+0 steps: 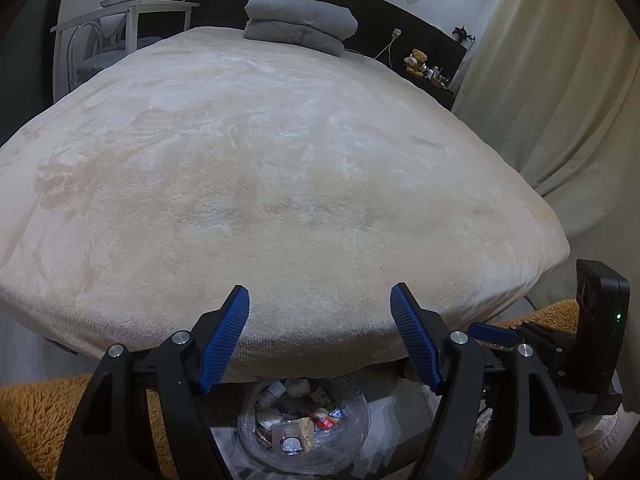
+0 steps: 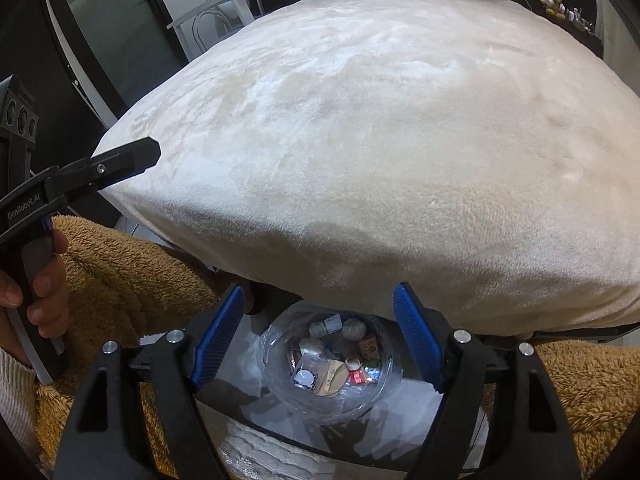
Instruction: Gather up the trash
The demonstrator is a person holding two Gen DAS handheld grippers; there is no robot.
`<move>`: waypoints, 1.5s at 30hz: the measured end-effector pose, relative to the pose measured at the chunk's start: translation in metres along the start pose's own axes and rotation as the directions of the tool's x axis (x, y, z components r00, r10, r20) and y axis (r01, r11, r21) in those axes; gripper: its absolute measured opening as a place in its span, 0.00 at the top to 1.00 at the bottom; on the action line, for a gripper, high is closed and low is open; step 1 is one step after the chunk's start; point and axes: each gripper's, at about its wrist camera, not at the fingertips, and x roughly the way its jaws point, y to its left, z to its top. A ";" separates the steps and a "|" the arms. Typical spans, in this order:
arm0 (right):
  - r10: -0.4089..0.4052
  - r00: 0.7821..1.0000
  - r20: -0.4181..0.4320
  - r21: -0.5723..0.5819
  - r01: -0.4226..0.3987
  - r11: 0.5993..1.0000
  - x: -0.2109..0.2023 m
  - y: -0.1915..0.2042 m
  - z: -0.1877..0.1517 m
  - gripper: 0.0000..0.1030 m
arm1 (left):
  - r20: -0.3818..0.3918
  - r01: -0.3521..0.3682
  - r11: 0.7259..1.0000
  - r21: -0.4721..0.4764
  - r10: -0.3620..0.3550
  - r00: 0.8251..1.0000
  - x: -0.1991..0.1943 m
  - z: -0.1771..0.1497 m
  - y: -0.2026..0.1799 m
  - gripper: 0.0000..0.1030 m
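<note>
A round bin lined with a clear bag (image 1: pixel 357 406) (image 2: pixel 385 394) stands on the floor at the foot of the bed. Inside lies mixed trash (image 1: pixel 300 420) (image 2: pixel 332 364): wrappers, crumpled paper and a small carton. My left gripper (image 1: pixel 320 292) hangs open above the bin's near side, with nothing between its blue pads. My right gripper (image 2: pixel 319 291) hovers open right over the bin, also empty. In the right wrist view a finger of the left gripper (image 2: pixel 132 156) juts in from the left. The left wrist view shows the right gripper's blue pad (image 1: pixel 492 332) at the right edge.
A bed under a beige plush blanket (image 1: pixel 280 180) (image 2: pixel 380 140) fills both views, its edge overhanging the bin. A folded grey duvet (image 1: pixel 300 24) lies at its far end. A white table (image 1: pixel 128 16) stands far left, a curtain (image 1: pixel 560 100) right. A hand (image 2: pixel 44 284) and brown fleece sleeve (image 2: pixel 120 280) hold the left gripper.
</note>
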 end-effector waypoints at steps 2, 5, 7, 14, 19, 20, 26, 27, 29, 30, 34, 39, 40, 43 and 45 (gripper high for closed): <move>-0.007 0.999 0.039 0.009 0.007 1.000 -0.007 -0.004 0.003 0.26 | 0.002 0.006 1.000 0.001 -0.006 1.000 0.000 0.000 -0.002 0.30; -0.025 0.995 0.100 0.034 0.022 0.999 -0.018 -0.011 0.009 0.26 | 0.007 0.014 1.000 0.010 -0.014 1.000 0.000 0.002 -0.006 0.30; -0.039 0.990 0.138 0.049 0.033 0.998 -0.025 -0.018 0.014 0.26 | 0.007 0.009 1.000 0.024 -0.009 1.000 0.001 0.003 -0.010 0.30; -0.113 0.956 0.270 0.052 0.103 0.993 -0.052 -0.029 0.029 0.26 | 0.064 0.013 0.997 0.070 -0.018 0.998 -0.005 0.006 -0.024 0.30; -0.134 0.928 0.346 0.046 0.126 0.991 -0.068 -0.031 0.030 0.21 | 0.117 0.013 0.994 0.108 -0.026 0.993 -0.012 0.008 -0.034 0.30; -0.138 0.924 0.357 0.042 0.131 0.990 -0.069 -0.030 0.030 0.20 | 0.128 0.012 0.993 0.114 -0.027 0.991 -0.014 0.008 -0.036 0.30; -0.178 0.896 0.407 -0.009 0.198 0.980 -0.075 -0.019 0.025 0.05 | 0.201 -0.012 0.992 0.123 -0.013 0.979 -0.023 0.008 -0.037 0.06; -0.181 0.894 0.409 -0.015 0.205 0.979 -0.074 -0.018 0.025 0.05 | 0.206 -0.014 0.993 0.121 -0.011 0.978 -0.023 0.009 -0.037 0.06; -0.186 0.893 0.410 -0.026 0.216 0.976 -0.073 -0.015 0.025 0.05 | 0.207 -0.027 0.992 0.122 0.001 0.978 -0.022 0.010 -0.036 0.06; -0.190 0.891 0.412 -0.029 0.222 0.975 -0.073 -0.015 0.024 0.05 | 0.206 -0.035 0.992 0.123 0.009 0.978 -0.022 0.010 -0.036 0.06; -0.200 0.883 0.425 -0.028 0.234 0.972 -0.074 -0.013 0.025 0.05 | 0.211 -0.052 0.990 0.130 0.024 0.977 -0.021 0.011 -0.037 0.06; -0.206 0.883 0.422 -0.026 0.238 0.971 -0.073 -0.013 0.025 0.05 | 0.217 -0.058 0.989 0.135 0.028 0.976 -0.021 0.010 -0.037 0.06; -0.208 0.883 0.420 -0.026 0.241 0.970 -0.073 -0.014 0.026 0.05 | 0.218 -0.058 0.989 0.135 0.027 0.976 -0.021 0.010 -0.037 0.06; -0.212 0.884 0.416 -0.027 0.245 0.969 -0.072 -0.014 0.026 0.05 | 0.219 -0.058 0.989 0.134 0.028 0.975 -0.021 0.010 -0.037 0.06; -0.215 0.883 0.417 -0.029 0.249 0.968 -0.072 -0.013 0.027 0.05 | 0.220 -0.061 0.989 0.134 0.030 0.975 -0.021 0.010 -0.037 0.06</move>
